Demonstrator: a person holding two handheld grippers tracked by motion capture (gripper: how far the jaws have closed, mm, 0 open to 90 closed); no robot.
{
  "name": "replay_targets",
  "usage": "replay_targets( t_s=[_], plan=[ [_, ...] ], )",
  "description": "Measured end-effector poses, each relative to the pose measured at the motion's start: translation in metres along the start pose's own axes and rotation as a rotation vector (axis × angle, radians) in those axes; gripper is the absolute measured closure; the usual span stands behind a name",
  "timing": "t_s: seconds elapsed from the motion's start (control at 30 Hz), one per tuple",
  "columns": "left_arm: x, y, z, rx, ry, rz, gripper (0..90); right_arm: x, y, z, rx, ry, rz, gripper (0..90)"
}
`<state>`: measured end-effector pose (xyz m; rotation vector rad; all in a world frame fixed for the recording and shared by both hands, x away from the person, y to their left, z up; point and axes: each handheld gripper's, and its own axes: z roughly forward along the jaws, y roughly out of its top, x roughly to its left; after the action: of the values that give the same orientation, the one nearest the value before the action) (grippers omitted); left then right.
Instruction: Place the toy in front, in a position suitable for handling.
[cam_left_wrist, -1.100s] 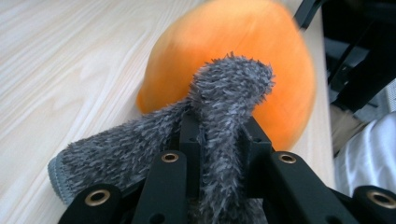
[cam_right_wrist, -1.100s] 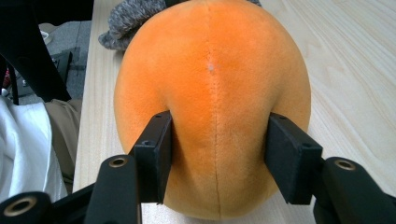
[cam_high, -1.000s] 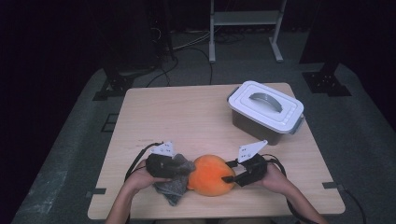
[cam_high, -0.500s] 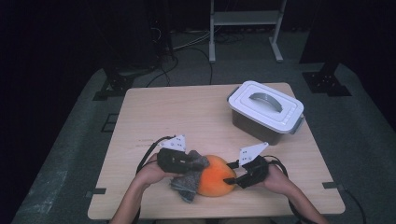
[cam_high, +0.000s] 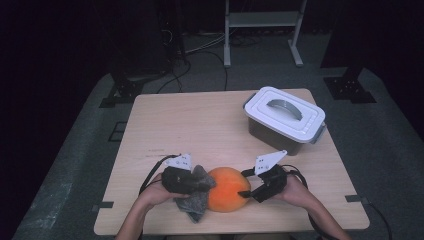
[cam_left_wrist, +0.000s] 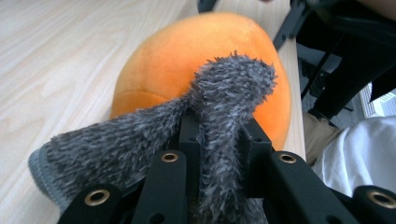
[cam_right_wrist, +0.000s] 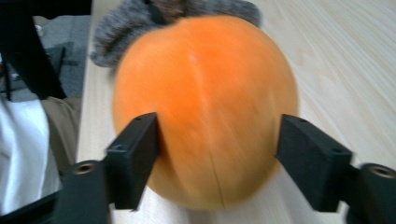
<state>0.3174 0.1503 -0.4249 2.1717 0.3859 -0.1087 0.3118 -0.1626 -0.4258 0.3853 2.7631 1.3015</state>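
Observation:
An orange plush ball (cam_high: 227, 189) lies near the table's front edge. A grey fuzzy cloth (cam_high: 196, 202) rests against its left side. My left gripper (cam_high: 200, 183) is shut on a fold of this cloth (cam_left_wrist: 116, 140), right beside the ball (cam_left_wrist: 187, 65). From the right, my right gripper (cam_high: 247, 192) reaches around the ball (cam_right_wrist: 205, 102). Its jaws have just been opening and stand on either side of the ball, the right one clear of it. In the right gripper view the right gripper (cam_right_wrist: 219, 135) faces the cloth (cam_right_wrist: 140, 28) behind the ball.
A white lidded box (cam_high: 285, 120) with a grey handle stands at the back right of the wooden table (cam_high: 190, 120). The person's lap is just past the front edge. Dark floor and stands surround the table.
The right gripper's jaws have spread apart off the orange ball. The left gripper with the grey cloth shifted slightly right, then back left. The ball has barely moved.

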Motion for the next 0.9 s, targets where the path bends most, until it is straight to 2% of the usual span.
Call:
replay_targets(
  t_s=[0.07,0.13,0.17,0.2,0.3,0.33,0.37,0.4,0.43,0.57,0.67,0.7,0.73,0.77,0.8,0.87,0.9],
  plan=[
    [0.000,-0.001,-0.001,0.002,-0.001,0.001,75.0,-0.002,-0.002,0.000,0.005,-0.008,0.007,24.1],
    [0.000,0.000,-0.001,0.006,0.003,0.005,75.0,-0.005,-0.006,0.003,0.020,0.010,0.042,23.8],
    [0.000,0.001,-0.002,0.010,0.012,0.012,75.0,-0.005,-0.008,0.008,0.026,0.042,0.064,27.7],
    [0.000,0.003,-0.002,0.012,0.017,0.014,75.0,-0.005,-0.008,0.009,0.025,0.050,0.067,32.5],
    [-0.002,0.016,-0.005,0.006,0.036,0.041,75.1,-0.002,-0.004,0.004,0.017,0.015,0.017,48.7],
    [-0.002,0.016,-0.005,0.006,0.036,0.041,75.1,-0.002,-0.004,0.004,0.017,0.015,0.017,48.7],
    [-0.004,0.022,-0.007,0.002,0.036,0.056,75.0,0.001,-0.001,0.000,0.013,-0.008,-0.022,54.1],
    [-0.006,0.026,-0.007,-0.004,0.038,0.067,75.0,0.001,-0.001,0.000,0.013,-0.008,-0.022,54.1],
    [-0.009,0.034,-0.007,-0.012,0.033,0.085,75.1,0.002,0.003,-0.004,0.019,-0.006,-0.056,55.7],
    [-0.011,0.044,-0.003,0.000,0.042,0.108,75.0,0.003,0.007,-0.010,0.035,-0.008,-0.085,55.8],
    [-0.011,0.045,0.003,0.006,0.043,0.103,75.1,0.003,0.007,-0.016,0.045,-0.024,-0.100,55.8],
    [-0.010,0.042,0.011,0.048,0.065,0.095,75.1,0.001,0.006,-0.019,0.026,-0.017,-0.083,55.0],
    [-0.010,0.042,0.011,0.048,0.065,0.095,75.1,0.001,0.006,-0.019,0.026,-0.017,-0.083,55.0],
    [-0.010,0.039,0.014,0.059,0.066,0.091,75.1,0.000,0.005,-0.018,0.029,-0.019,-0.073,53.5],
    [-0.006,0.033,0.014,0.048,0.063,0.069,75.1,0.000,0.005,-0.015,0.030,-0.032,-0.054,44.4],
    [-0.002,0.026,0.011,0.035,0.055,0.041,75.1,0.000,0.005,-0.015,0.025,-0.049,-0.041,38.9],
    [-0.002,0.026,0.011,0.035,0.055,0.041,75.1,0.000,0.005,-0.015,0.025,-0.049,-0.041,38.9]
  ],
)
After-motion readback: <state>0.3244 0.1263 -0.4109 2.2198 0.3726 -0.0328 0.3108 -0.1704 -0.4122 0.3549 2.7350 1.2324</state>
